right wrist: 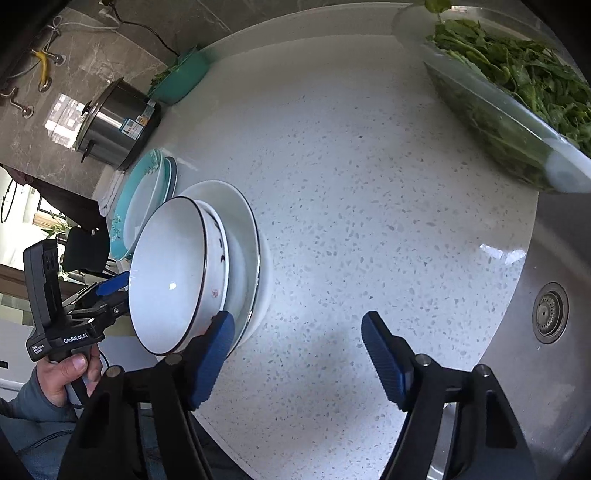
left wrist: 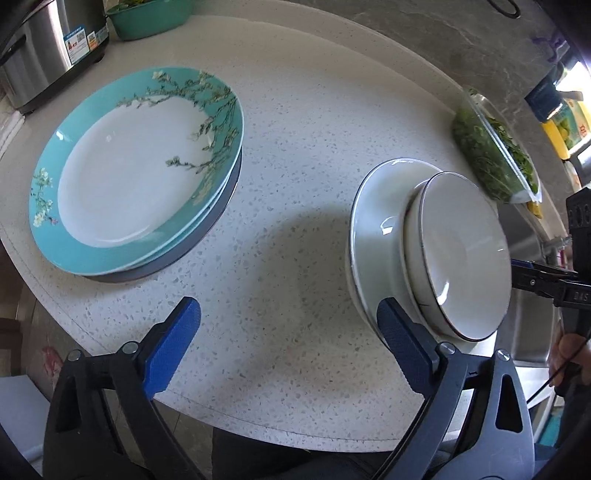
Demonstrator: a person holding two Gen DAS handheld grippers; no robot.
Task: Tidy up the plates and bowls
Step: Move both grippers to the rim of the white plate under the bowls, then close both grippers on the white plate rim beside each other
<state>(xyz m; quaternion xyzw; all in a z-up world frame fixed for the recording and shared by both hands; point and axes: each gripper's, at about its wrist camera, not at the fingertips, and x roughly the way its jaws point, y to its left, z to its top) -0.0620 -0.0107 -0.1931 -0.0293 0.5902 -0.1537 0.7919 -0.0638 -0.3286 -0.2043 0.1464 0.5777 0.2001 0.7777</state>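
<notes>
A white bowl with a thin dark rim [left wrist: 461,254] is sitting nested in a second white bowl [left wrist: 410,254], and both are resting in a wide white plate [left wrist: 373,225] on the speckled white counter [left wrist: 295,147], near its front edge. Well to their left, a turquoise plate with a blossom-branch pattern [left wrist: 136,166] is lying on top of a stack of other plates, the lowest a dark one [left wrist: 221,206].

The left gripper [left wrist: 288,332] is hovering with its jaws spread wide and nothing between them, its right finger just at the white plate's rim. The right gripper [right wrist: 295,354] is likewise gaping, released, its left finger right by the bowl stack [right wrist: 173,273].

A clear glass dish [right wrist: 491,122] is holding leafy greens [right wrist: 524,74] at the counter's far right. A teal bowl [left wrist: 147,18] by the steel cooker [left wrist: 48,48] is also holding greens.
</notes>
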